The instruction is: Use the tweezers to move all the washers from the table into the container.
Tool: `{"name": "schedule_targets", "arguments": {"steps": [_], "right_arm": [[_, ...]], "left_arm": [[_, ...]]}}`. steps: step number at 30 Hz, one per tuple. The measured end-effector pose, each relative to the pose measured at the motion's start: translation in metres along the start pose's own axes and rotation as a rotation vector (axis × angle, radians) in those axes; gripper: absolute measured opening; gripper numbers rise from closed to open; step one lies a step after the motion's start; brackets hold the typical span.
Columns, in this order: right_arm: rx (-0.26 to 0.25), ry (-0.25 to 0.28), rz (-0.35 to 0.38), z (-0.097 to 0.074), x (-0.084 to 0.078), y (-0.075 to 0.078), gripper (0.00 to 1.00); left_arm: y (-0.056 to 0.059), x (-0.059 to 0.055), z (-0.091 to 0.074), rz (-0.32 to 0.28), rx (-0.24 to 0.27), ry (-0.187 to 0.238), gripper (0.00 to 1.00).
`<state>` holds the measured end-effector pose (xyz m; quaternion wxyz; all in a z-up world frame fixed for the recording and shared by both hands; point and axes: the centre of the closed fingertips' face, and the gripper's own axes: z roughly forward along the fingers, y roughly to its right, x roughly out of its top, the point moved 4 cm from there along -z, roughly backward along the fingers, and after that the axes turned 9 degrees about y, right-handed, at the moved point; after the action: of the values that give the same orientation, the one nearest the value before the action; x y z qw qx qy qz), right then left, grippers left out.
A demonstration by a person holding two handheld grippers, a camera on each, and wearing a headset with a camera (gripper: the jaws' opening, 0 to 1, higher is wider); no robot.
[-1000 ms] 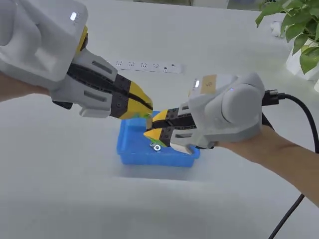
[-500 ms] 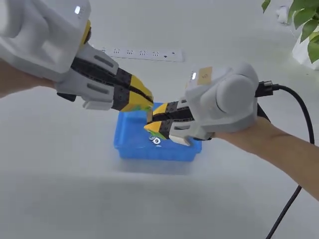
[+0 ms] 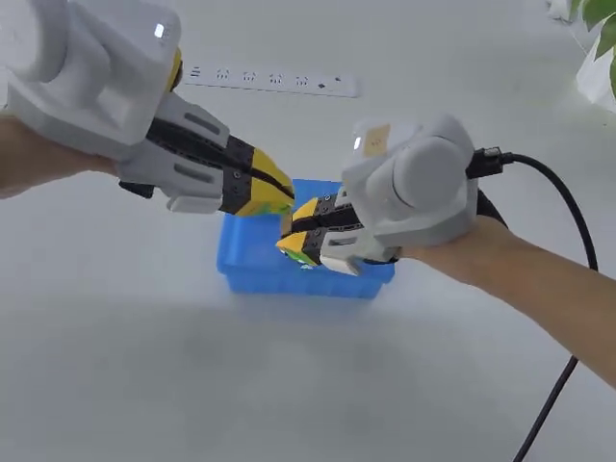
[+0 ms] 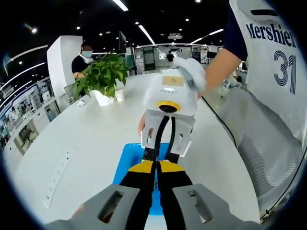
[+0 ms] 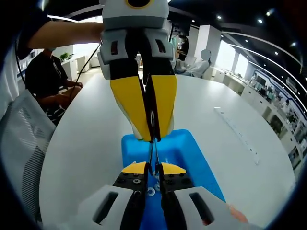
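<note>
Clamped shut on the tweezers (image 5: 152, 153) with the left gripper (image 3: 286, 197); squeezed at the legs by the right gripper (image 3: 289, 241) from the opposite end. Lengthwise between the two, directly above the blue container (image 3: 243, 258), with washers (image 5: 152, 191) lying inside below the tips.

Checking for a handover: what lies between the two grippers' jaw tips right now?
In the right gripper view, thin tweezers span the short gap from the left gripper to the right gripper, above the blue container.
</note>
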<state>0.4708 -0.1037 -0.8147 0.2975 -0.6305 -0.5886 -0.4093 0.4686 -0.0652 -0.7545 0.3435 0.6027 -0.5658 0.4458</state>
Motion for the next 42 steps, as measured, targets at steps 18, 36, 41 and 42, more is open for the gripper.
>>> {"name": "schedule_targets", "arguments": {"steps": [18, 36, 41, 42], "right_arm": [[0.003, -0.025, 0.028, 0.007, -0.005, 0.000, 0.11], [-0.035, 0.072, 0.061, -0.011, 0.021, 0.002, 0.12], [-0.042, 0.101, 0.028, -0.026, 0.035, -0.004, 0.12], [-0.044, 0.104, 0.023, -0.028, 0.036, -0.004, 0.12]], "left_arm": [[0.005, -0.001, 0.003, -0.034, 0.006, 0.011, 0.06], [0.014, 0.034, -0.010, 0.030, 0.025, 0.005, 0.06], [0.020, 0.053, -0.015, 0.074, 0.024, -0.003, 0.05], [0.021, 0.056, -0.016, 0.080, 0.025, -0.002, 0.05]]}}
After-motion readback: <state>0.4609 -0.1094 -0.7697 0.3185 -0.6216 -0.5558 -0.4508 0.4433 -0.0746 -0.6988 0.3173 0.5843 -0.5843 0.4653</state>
